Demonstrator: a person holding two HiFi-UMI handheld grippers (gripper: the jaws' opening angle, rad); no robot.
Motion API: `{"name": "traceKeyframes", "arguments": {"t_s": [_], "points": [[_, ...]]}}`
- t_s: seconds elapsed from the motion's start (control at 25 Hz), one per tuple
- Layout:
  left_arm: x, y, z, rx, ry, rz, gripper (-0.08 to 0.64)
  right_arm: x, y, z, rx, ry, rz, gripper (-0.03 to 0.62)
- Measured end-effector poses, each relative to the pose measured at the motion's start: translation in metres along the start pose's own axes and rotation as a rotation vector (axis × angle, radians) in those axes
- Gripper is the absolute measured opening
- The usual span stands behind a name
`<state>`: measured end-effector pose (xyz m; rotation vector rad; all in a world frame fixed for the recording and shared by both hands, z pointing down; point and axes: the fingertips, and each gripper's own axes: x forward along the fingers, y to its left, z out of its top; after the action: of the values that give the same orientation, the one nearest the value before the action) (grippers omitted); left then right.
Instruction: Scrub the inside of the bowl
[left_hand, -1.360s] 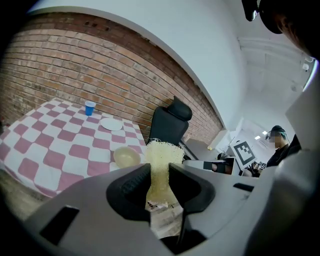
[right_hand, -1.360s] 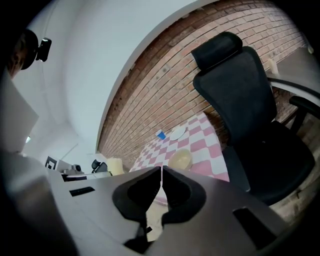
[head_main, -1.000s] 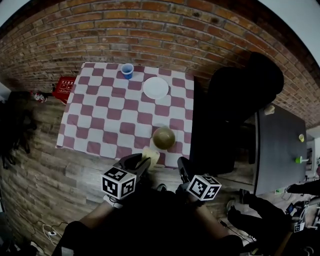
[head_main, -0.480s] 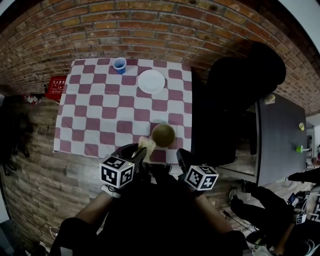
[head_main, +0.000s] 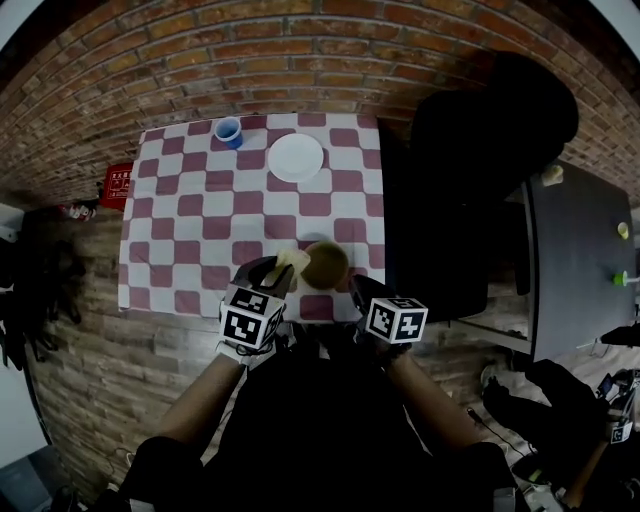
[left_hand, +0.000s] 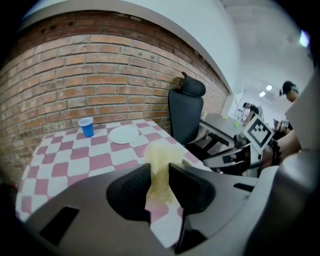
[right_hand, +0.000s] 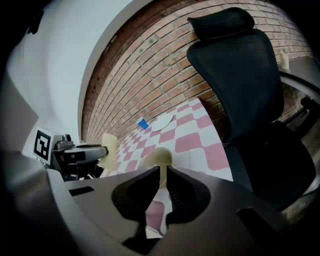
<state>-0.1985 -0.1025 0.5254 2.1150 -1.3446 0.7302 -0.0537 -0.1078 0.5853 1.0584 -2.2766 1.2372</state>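
Left gripper (left_hand: 160, 170), clamping the sponge (head_main: 292, 261), has moved up beside the bowl (head_main: 326, 266).

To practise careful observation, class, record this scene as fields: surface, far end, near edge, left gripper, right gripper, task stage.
Surface: red-and-white checked tablecloth
Far end: blue cup, white plate
Near edge: bowl
Left gripper: shut on a yellow sponge, held just beside the bowl
Right gripper: jaws closed on the bowl's near rim, as far as its view shows
Task stage: sponge not yet inside the bowl
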Motion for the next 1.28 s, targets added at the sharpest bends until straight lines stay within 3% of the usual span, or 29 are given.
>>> {"name": "traceKeyframes", "arguments": {"t_s": [0.24,0.48,0.6,0.72,0.88,1.04,1.16,1.28], "points": [[0.05,0.007,-0.012,0.245,0.164,0.058,0.115,0.015,-0.007,0.0,0.033,0.028,0.039,0.035],[0.08,-0.005,-0.007,0.65,0.286,0.114,0.115,0.019,-0.014,-0.002,0.065,0.042,0.034,0.035],[0.092,-0.015,-0.007,0.717,0.314,0.1,0.115,0.02,-0.014,-0.002,0.079,0.043,0.041,0.042],[0.095,-0.016,-0.003,0.728,0.315,0.11,0.115,0.021,-0.012,-0.001,0.093,0.047,0.058,0.103],[0.092,-0.017,0.0,0.778,0.327,0.13,0.115,0.024,-0.014,-0.004,0.103,0.061,0.071,0.103],[0.094,-0.025,0.005,0.996,0.352,0.179,0.115,0.029,-0.023,-0.011,0.14,0.082,0.069,0.103],[0.1,-0.031,0.001,1.167,0.42,0.208,0.115,0.031,-0.026,-0.013,0.153,0.082,0.07,0.103],[0.107,-0.033,-0.002,1.262,0.469,0.233,0.115,0.032,-0.025,-0.014,0.157,0.086,0.071,0.103]]}}
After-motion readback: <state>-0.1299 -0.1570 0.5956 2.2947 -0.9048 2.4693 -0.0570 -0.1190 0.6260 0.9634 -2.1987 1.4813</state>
